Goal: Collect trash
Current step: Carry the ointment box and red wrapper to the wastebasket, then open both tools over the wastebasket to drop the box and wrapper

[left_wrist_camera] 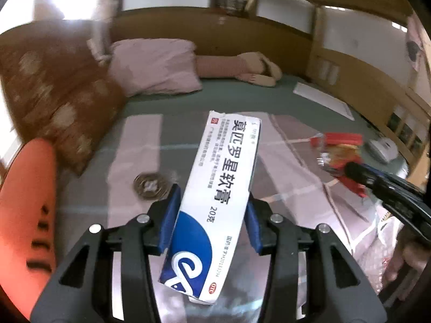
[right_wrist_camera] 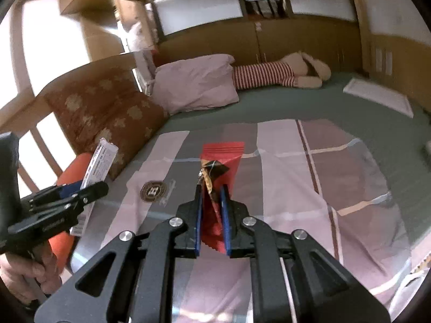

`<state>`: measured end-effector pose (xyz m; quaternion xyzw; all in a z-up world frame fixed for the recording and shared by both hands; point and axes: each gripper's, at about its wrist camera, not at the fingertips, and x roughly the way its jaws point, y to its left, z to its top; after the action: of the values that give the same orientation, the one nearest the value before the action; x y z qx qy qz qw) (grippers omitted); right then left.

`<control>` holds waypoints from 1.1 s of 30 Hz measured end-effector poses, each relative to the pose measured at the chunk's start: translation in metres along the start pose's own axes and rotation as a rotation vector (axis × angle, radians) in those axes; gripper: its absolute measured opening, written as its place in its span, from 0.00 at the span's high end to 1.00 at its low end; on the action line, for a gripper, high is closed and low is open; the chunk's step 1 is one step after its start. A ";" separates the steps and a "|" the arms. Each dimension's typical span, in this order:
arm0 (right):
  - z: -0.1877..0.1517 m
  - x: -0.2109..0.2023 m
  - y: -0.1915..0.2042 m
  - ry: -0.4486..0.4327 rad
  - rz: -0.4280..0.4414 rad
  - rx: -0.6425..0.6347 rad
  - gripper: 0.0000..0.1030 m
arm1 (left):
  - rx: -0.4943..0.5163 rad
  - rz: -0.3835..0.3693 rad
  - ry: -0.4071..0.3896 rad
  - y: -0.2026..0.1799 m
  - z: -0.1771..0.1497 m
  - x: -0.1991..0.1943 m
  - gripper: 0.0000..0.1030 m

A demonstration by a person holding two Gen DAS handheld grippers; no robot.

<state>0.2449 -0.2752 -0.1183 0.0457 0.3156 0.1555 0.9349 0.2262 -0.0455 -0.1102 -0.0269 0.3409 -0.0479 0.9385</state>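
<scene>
Left wrist view: the left gripper (left_wrist_camera: 212, 212) is clenched on a white-and-blue ointment box (left_wrist_camera: 215, 188), lifted above the near part of the bed (left_wrist_camera: 242, 91). Right wrist view: the right gripper (right_wrist_camera: 211, 215) is clamped on a red snack wrapper (right_wrist_camera: 219, 158), also held over the striped quilt (right_wrist_camera: 296, 188) near the bed's front edge. Behind them a round emblem (right_wrist_camera: 152, 191) marks the quilt. Farther back lie a pink pillow (right_wrist_camera: 196, 80) and a striped plush toy (right_wrist_camera: 280, 74) along the far edge.
</scene>
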 end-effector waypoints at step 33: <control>-0.202 -0.260 -0.257 -0.082 -0.593 0.571 0.44 | 0.562 -0.670 0.179 -0.313 -0.058 -0.013 0.56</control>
<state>-0.0055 -0.6043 -0.1769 0.2162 0.3082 -0.2164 0.9008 0.1563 -0.3561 -0.1200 0.1244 0.3671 -0.4424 0.8087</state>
